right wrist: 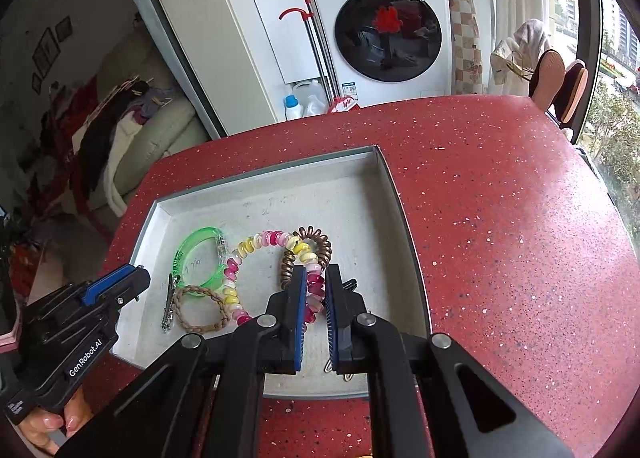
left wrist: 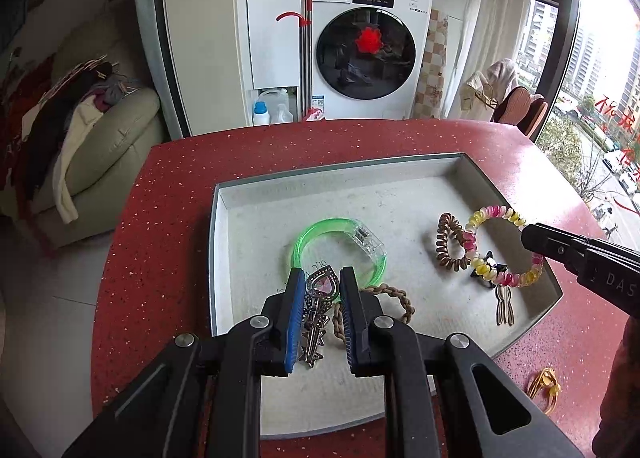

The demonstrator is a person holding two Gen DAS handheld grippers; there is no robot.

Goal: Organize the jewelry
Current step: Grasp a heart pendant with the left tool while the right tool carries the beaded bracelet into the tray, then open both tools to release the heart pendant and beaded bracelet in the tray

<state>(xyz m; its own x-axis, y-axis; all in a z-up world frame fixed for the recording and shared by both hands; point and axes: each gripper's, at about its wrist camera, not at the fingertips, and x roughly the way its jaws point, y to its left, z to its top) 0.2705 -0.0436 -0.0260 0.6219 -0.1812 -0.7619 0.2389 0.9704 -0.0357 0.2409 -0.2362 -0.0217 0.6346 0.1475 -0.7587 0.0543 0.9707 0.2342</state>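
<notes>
**Both grippers loaded over the tray**

Centrally, a grey tray [left wrist: 224,225] sits on the red counter [right wrist: 500,217]. Over its near-right part, the right gripper [right wrist: 316,290] is pinched nearly shut on a pink-and-yellow spiral band [right wrist: 240,258]. At its near edge, the left gripper [left wrist: 320,294], narrowly parted, clamps a silver hair clip [left wrist: 316,310], long axis pointing away, heart end foremost.
</notes>
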